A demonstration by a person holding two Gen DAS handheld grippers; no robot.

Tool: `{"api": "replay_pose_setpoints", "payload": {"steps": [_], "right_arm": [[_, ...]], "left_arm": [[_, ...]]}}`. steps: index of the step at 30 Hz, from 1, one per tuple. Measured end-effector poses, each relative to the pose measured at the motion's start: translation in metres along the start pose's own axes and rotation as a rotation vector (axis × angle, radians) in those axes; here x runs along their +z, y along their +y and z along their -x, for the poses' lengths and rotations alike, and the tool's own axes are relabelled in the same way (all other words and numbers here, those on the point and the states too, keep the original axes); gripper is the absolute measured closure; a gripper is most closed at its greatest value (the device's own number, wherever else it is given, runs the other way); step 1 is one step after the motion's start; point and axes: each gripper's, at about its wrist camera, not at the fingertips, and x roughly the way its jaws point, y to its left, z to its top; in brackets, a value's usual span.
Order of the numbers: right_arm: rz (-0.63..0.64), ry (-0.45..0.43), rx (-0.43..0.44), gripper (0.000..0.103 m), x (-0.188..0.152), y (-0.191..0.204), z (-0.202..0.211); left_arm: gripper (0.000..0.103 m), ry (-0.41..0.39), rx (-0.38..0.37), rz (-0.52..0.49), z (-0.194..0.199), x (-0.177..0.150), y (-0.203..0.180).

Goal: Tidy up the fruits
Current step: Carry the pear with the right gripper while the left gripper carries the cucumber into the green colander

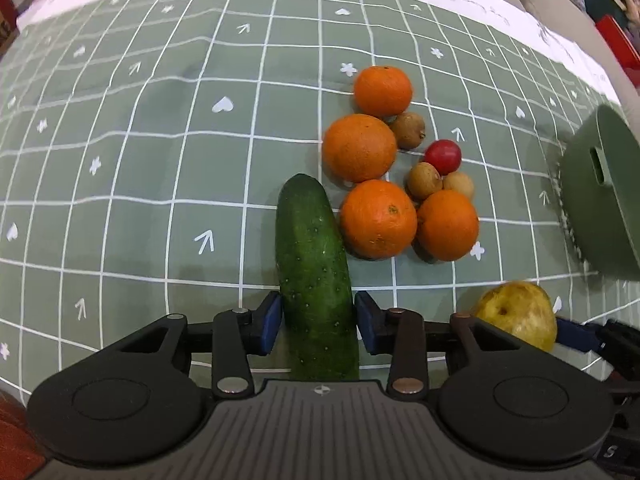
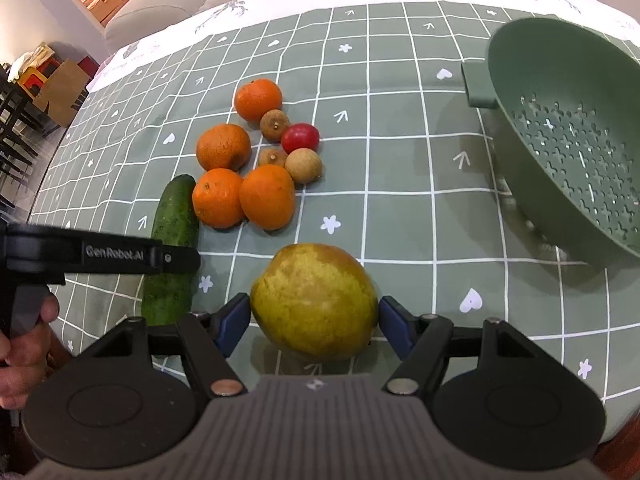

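Left wrist: left gripper [image 1: 318,322] straddles cucumber [image 1: 314,276] on the tablecloth [image 1: 120,160], pads just beside it, apparently not yet squeezing.
Right wrist: right gripper [image 2: 314,318] brackets pear [image 2: 314,300], small gaps visible; colander [image 2: 568,152] waits far right, likely destination.

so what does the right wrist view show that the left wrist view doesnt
Only the right wrist view shows the inside of the green colander with its cut-out holes, the right gripper around the whole yellow-green pear, and the person's left hand.

Only the left wrist view shows the left gripper astride the cucumber, its pads close against it, and the colander's slotted outer wall.

Both show the four oranges, the small brown fruits, the red fruit and the green grid tablecloth.
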Motion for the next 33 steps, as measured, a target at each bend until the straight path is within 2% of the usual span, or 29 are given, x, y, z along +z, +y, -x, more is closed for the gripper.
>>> {"api": "replay_pose_setpoints", "payload": {"steps": [8, 17, 24, 33], "right_arm": [[-0.027, -0.039, 0.048, 0.037, -0.007, -0.007, 0.016], [-0.018, -0.161, 0.070, 0.037, -0.009, -0.014, 0.062], [-0.025, -0.264, 0.058, 0.037, -0.009, -0.034, 0.103], [-0.048, -0.339, -0.001, 0.037, -0.004, -0.079, 0.141]], "left_arm": [[0.060, -0.058, 0.043, -0.076, 0.034, -0.018, -0.026], [0.060, -0.177, 0.036, -0.174, 0.089, -0.029, -0.064], [0.060, -0.262, 0.019, -0.260, 0.118, -0.025, -0.106], [0.060, -0.315, -0.012, -0.372, 0.130, -0.008, -0.166]]}}
